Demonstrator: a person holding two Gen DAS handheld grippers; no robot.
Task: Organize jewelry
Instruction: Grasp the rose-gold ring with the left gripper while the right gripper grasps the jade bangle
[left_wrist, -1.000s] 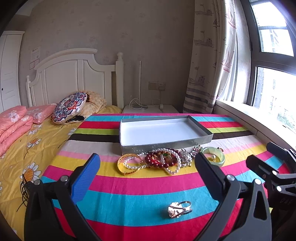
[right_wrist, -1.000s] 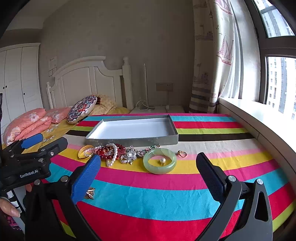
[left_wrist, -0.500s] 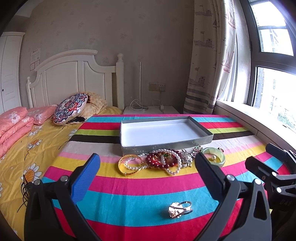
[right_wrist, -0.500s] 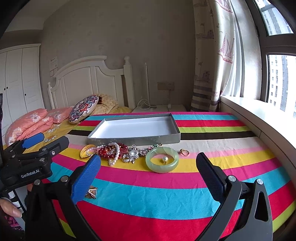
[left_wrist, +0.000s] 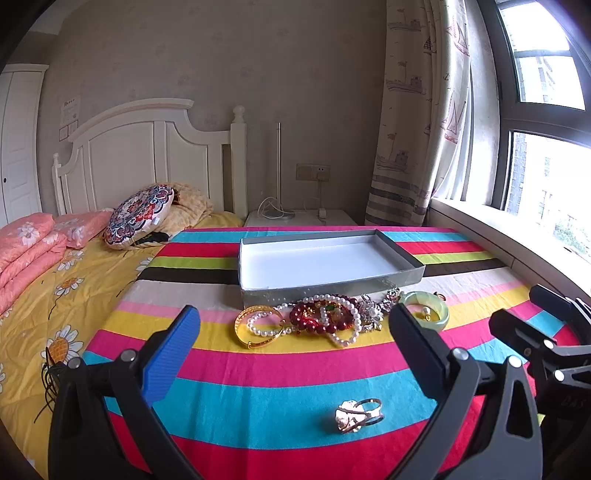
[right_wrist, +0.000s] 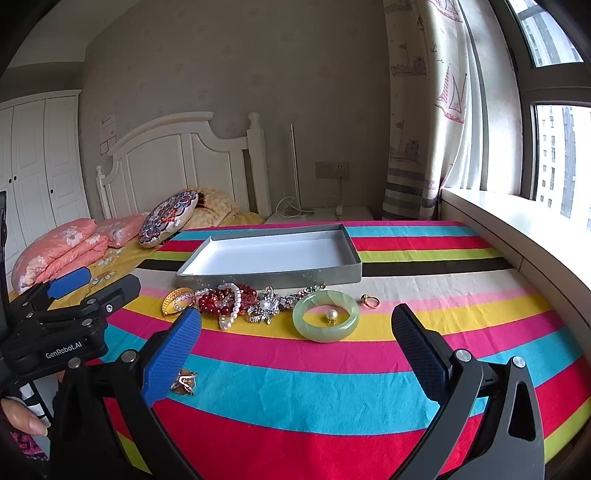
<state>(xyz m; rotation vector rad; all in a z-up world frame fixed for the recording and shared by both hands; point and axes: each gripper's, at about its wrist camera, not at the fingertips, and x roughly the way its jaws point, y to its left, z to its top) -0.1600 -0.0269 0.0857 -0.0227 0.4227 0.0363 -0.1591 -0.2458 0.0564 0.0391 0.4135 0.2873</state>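
Your left tongs (left_wrist: 293, 345) stand wide apart and hold nothing, hovering over the striped cloth (left_wrist: 258, 410) that covers the surface. Your right tongs (right_wrist: 295, 343) are just as wide and equally empty, and the left tool shows at the left edge of the right wrist view with your fingers (right_wrist: 22, 419) wrapped near its base.

Ahead of both tongs, the grey tray (left_wrist: 402, 275) lies flat on the cloth with its white floor bare. Just in front of its near wall the jewelry runs in a row:
- a gold bangle (left_wrist: 245, 334) at the left end, with a pearl strand (left_wrist: 258, 325) lying across it
- red beads (left_wrist: 314, 323) tangled with more pearls
- a silver brooch (right_wrist: 264, 308) with a pearl centre
- a green jade bangle (right_wrist: 325, 315) lying flat, with 1 small pearl pendant (right_wrist: 331, 315) inside its ring
- a small gold ring (right_wrist: 370, 301) just right of the bangle, apart from it.

Well apart from that row, nearer to you, 1 gold flower ring (left_wrist: 358, 413) lies alone on a blue stripe, between the fingers of your left tongs in their view.

A patterned cushion (left_wrist: 138, 216) and pink quilts (left_wrist: 29, 247) lie on the bed at left.
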